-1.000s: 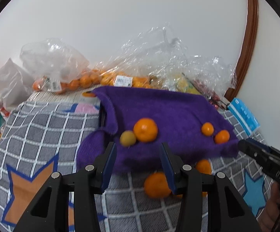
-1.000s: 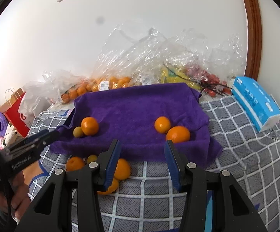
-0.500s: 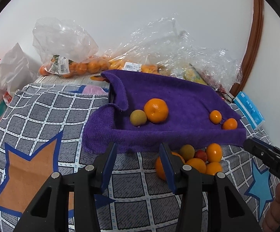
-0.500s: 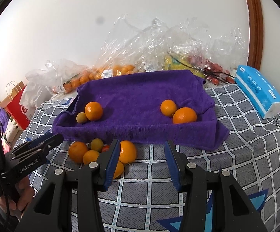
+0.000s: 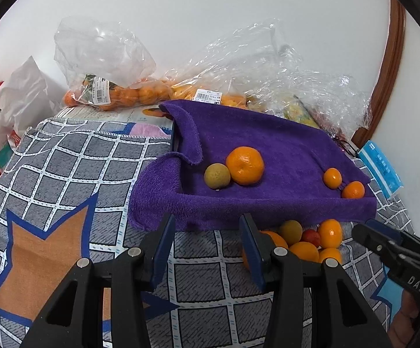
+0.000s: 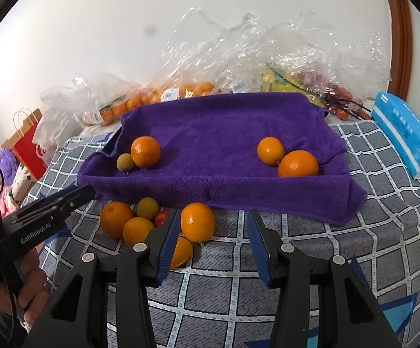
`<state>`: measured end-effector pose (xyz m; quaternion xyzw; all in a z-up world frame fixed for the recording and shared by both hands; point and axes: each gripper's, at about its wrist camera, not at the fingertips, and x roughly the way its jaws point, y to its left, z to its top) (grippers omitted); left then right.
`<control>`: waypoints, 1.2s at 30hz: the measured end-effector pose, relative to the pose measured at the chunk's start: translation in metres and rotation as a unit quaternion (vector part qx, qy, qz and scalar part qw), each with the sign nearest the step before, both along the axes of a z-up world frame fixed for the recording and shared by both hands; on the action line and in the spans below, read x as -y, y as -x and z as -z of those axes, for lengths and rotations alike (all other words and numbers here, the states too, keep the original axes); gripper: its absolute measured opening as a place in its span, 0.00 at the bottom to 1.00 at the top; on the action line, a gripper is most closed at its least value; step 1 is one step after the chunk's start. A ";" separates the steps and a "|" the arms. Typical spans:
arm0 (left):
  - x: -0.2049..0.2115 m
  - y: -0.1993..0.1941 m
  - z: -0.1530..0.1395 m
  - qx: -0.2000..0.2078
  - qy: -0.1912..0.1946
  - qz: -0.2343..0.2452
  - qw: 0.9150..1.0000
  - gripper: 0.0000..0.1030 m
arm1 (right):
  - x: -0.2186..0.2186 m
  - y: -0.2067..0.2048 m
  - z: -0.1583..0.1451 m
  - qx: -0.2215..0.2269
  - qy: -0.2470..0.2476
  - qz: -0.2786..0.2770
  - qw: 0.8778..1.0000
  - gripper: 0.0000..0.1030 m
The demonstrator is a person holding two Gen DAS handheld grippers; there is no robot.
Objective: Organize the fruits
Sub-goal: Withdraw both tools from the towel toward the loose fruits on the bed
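Observation:
A tray lined with a purple towel (image 6: 224, 127) (image 5: 268, 145) holds an orange (image 6: 145, 151) beside a small green fruit (image 6: 125, 161) on its left, and two oranges (image 6: 298, 163) on its right. A loose pile of oranges (image 6: 115, 219) (image 5: 305, 250), a green fruit (image 6: 148, 208) and a small red fruit (image 6: 161, 217) lies on the checked cloth in front of the tray. My right gripper (image 6: 214, 223) is open just short of the pile's largest orange (image 6: 197, 221). My left gripper (image 5: 207, 229) is open over bare cloth, left of the pile.
Clear plastic bags of oranges (image 5: 117, 92) and other fruit (image 6: 297, 81) are heaped against the white wall behind the tray. A blue tissue box (image 6: 404, 136) lies at the right. A red paper bag (image 6: 30, 148) stands at the left. A hand (image 6: 27, 284) holds the left gripper.
Both grippers have sunk a little toward the cloth. The loose pile in front of the tray has come into fuller view. Jaws are unchanged.

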<state>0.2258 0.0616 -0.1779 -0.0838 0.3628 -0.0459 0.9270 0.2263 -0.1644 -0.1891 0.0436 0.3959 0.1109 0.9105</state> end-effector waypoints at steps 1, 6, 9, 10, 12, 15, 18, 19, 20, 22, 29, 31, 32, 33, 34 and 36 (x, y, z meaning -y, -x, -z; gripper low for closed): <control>-0.001 0.000 0.000 -0.001 0.001 -0.001 1.000 0.43 | -0.001 0.000 0.002 -0.002 0.002 -0.001 1.000 0.46; -0.006 -0.001 0.001 -0.004 0.012 -0.007 1.000 0.43 | -0.003 -0.004 0.007 -0.012 0.003 -0.006 1.000 0.46; -0.008 -0.003 0.002 -0.010 0.018 -0.010 1.000 0.43 | -0.005 -0.005 0.009 -0.015 0.005 -0.009 1.000 0.46; -0.009 -0.003 0.002 -0.011 0.020 -0.010 1.000 0.43 | -0.005 -0.006 0.009 -0.015 0.004 -0.010 1.000 0.46; -0.010 -0.003 0.003 -0.012 0.022 -0.012 1.000 0.43 | -0.006 -0.007 0.009 -0.016 0.004 -0.013 1.000 0.46; -0.011 -0.004 0.003 -0.012 0.022 -0.015 1.000 0.43 | -0.010 -0.009 0.010 -0.018 0.006 -0.019 1.000 0.46; -0.011 -0.004 0.004 -0.012 0.023 -0.017 1.000 0.43 | -0.015 -0.013 0.012 -0.020 0.014 -0.023 0.999 0.46; -0.011 -0.004 0.004 -0.012 0.022 -0.017 1.000 0.43 | -0.015 -0.015 0.014 -0.022 0.015 -0.023 0.999 0.46; -0.012 -0.005 0.004 -0.012 0.022 -0.017 1.000 0.43 | -0.016 -0.016 0.015 -0.024 0.016 -0.023 0.999 0.46; -0.012 -0.005 0.004 -0.012 0.022 -0.017 1.000 0.43 | -0.017 -0.020 0.018 -0.033 0.017 -0.022 0.999 0.46; -0.012 -0.006 0.004 -0.013 0.025 -0.015 0.999 0.43 | -0.016 -0.026 0.022 -0.041 0.015 -0.016 0.999 0.43; -0.011 -0.006 0.004 -0.014 0.027 -0.014 0.999 0.43 | -0.017 -0.028 0.024 -0.041 0.018 -0.014 0.999 0.43; -0.011 -0.006 0.004 -0.014 0.027 -0.014 0.999 0.43 | -0.017 -0.029 0.024 -0.041 0.019 -0.014 0.999 0.43; -0.011 -0.006 0.004 -0.014 0.027 -0.013 0.999 0.43 | -0.017 -0.030 0.024 -0.042 0.020 -0.013 0.999 0.43; -0.010 -0.005 0.004 -0.013 0.027 -0.013 0.999 0.43 | -0.017 -0.030 0.024 -0.043 0.021 -0.011 0.999 0.43; -0.010 -0.005 0.004 -0.013 0.026 -0.013 1.000 0.43 | -0.016 -0.032 0.024 -0.045 0.020 -0.010 0.999 0.43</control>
